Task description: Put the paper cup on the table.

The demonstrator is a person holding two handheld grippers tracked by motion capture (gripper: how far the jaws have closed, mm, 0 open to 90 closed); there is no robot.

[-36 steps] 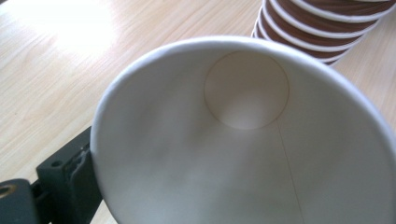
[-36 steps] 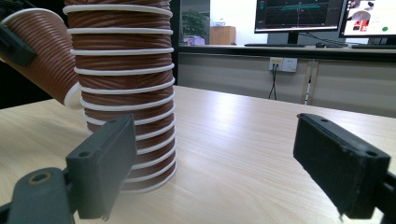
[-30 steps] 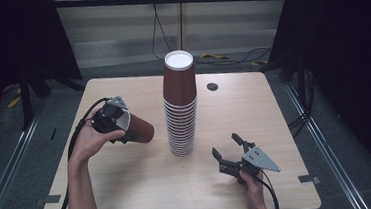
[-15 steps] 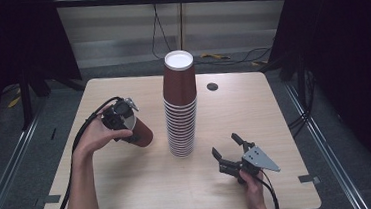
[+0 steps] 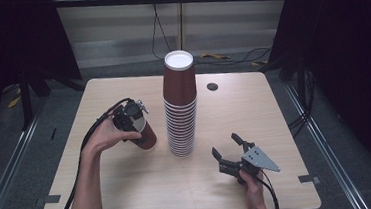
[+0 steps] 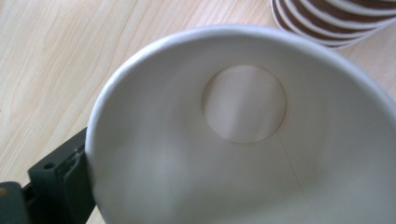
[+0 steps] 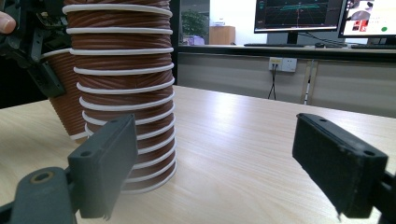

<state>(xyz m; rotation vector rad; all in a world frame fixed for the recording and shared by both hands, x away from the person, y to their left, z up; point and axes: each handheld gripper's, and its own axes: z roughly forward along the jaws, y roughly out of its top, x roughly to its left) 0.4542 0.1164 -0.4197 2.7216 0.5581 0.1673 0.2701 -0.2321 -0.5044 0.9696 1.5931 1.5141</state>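
- Counter [image 5: 105, 191], light wood, carries everything; I see a small dark disc [image 5: 212, 86] set in it toward the far edge, behind the stack.
- Stack of brown paper cups [image 5: 180, 105], mouths down, stands upright mid-counter; from the right gripper view it rises just beyond my left-side jaw.
- Single cup [image 5: 145, 132] sits just left of the stack's base, close but I can't tell if touching. It's tilted, mouth up toward the left tool, base down near the counter; in the left gripper view I look straight into its white inside.
- Left tool [image 5: 130, 118] is at the cup's rim: jaws have just been opening, one jaw outside the wall, the rim between them; whether the pads press on it I can't tell.
- Right tool [image 5: 227, 149] rests low on the counter, right of the stack, jaws spread wide, nothing between them.
- Key relation: cup lies left of the stack, left tool far nearer; I'd judge the coming move is the left's, letting go and backing off along the cup's axis.
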